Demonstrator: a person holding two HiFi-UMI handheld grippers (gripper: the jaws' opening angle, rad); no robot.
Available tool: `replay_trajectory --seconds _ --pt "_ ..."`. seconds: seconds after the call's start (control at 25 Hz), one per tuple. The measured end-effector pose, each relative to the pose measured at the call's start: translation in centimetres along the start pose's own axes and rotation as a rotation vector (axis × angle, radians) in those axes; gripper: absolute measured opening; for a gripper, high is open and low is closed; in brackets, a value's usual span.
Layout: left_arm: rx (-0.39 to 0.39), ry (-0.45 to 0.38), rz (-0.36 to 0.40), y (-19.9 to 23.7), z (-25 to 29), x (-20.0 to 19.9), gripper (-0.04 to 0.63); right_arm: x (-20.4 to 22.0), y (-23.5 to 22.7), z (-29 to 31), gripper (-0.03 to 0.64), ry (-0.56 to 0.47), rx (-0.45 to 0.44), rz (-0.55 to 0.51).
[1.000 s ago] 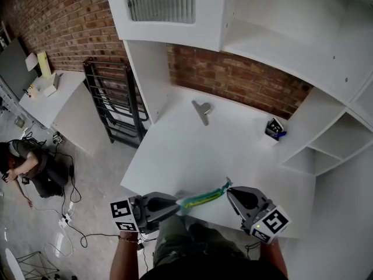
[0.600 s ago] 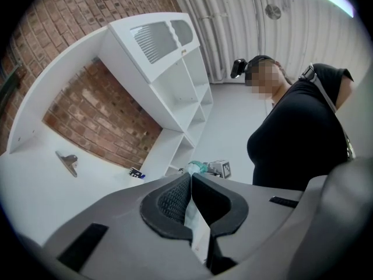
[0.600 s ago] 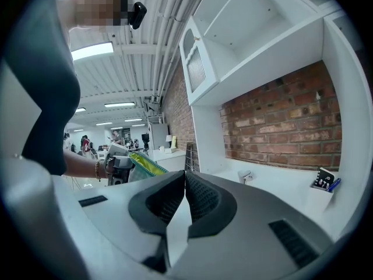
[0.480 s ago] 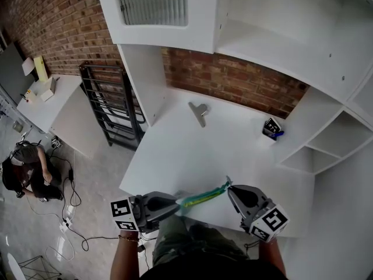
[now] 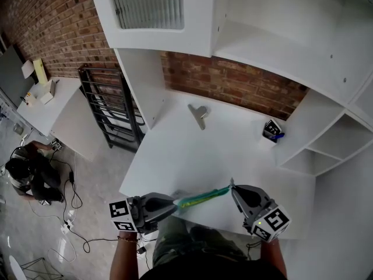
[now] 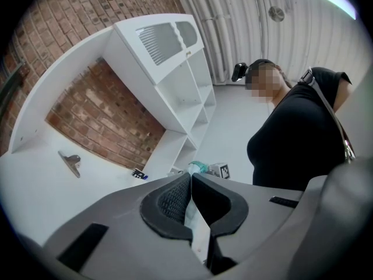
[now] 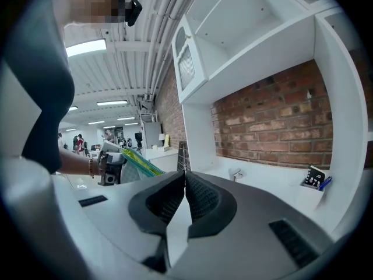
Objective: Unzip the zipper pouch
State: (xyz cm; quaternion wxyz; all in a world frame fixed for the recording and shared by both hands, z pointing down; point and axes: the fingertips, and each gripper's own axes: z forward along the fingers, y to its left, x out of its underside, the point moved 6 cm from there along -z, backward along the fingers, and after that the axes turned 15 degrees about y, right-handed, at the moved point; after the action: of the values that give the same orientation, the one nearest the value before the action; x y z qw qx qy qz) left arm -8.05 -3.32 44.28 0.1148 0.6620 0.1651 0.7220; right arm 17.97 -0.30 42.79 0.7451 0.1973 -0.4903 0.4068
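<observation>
- Head view: from high up, looks steeply down on the white desk (image 5: 192, 150).
- Left gripper (image 5: 176, 205) view: close, low along its jaws, faces the right gripper (image 5: 232, 185).
- Right gripper view: looks the opposite way, back at the left gripper.
- All three share the brick wall (image 5: 233, 83).

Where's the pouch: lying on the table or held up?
Held up: the pouch spans taut between the left gripper and right gripper, both shut on its ends.

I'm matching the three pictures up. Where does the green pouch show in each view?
Head view: pouch low centre, slanting up to the right.
Left gripper view: its teal end shows just past the jaw tips, centre.
Right gripper view: left of centre, just above the jaws.
Shared landmark: the metal clip.
</observation>
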Motion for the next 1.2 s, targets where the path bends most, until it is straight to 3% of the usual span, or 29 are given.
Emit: replay_trajectory --seconds 0.4,0.6,1.2 --pt "0.014 -0.017 0.021 2.6 2.1 -1.8 0.008 0.7 -1.6 -0.4 0.012 -0.033 -0.028 0.112" --pt "-0.012 -0.035 0.043 5.1 3.1 -3.4 0.006 0.8 -2.5 -0.9 0.054 -0.048 -0.03 0.137" --pt "-0.171 0.125 0.125 19.4 5.7 -5.9 0.008 2.0 -6.0 -2.7 0.054 -0.041 0.025 0.204"
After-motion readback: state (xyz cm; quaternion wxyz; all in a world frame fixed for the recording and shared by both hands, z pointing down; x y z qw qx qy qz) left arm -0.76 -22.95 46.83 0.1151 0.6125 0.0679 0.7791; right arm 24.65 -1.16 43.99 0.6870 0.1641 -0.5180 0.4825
